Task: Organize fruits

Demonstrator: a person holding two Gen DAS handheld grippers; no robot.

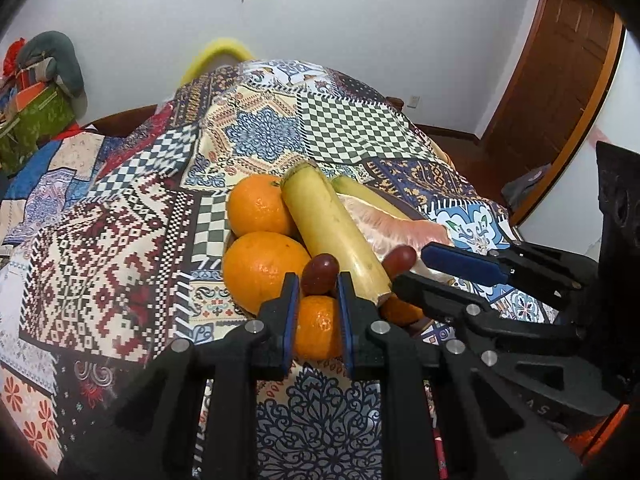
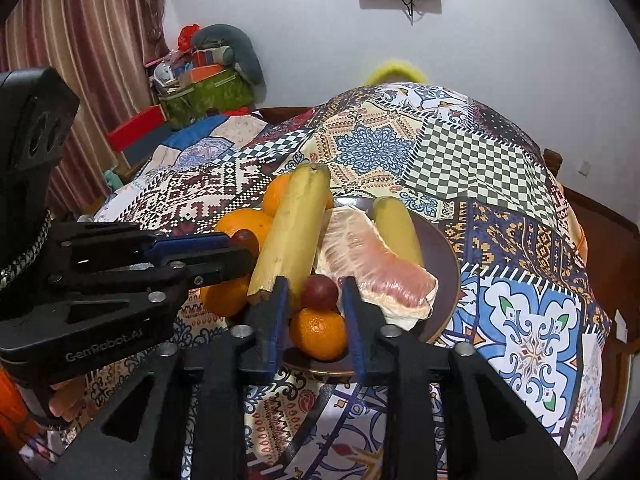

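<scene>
A dark brown plate [image 2: 444,264] on the patterned cloth holds several oranges [image 1: 262,268], two bananas [image 1: 332,232], a wrapped pomelo piece [image 2: 372,260] and two dark red grapes. My left gripper [image 1: 318,284] has its pads on either side of one red grape [image 1: 319,268] on top of the pile; it looks closed on it. My right gripper [image 2: 314,292] is open around the other red grape [image 2: 319,292], above a small orange [image 2: 318,334]; there is a gap on each side. The right gripper also shows in the left wrist view [image 1: 416,268].
A patchwork tablecloth [image 1: 120,240] covers the round table. A box of clutter [image 2: 204,88] stands at the back left by a curtain. A yellow chair back [image 2: 394,70] is behind the table, a wooden door [image 1: 560,80] at the right.
</scene>
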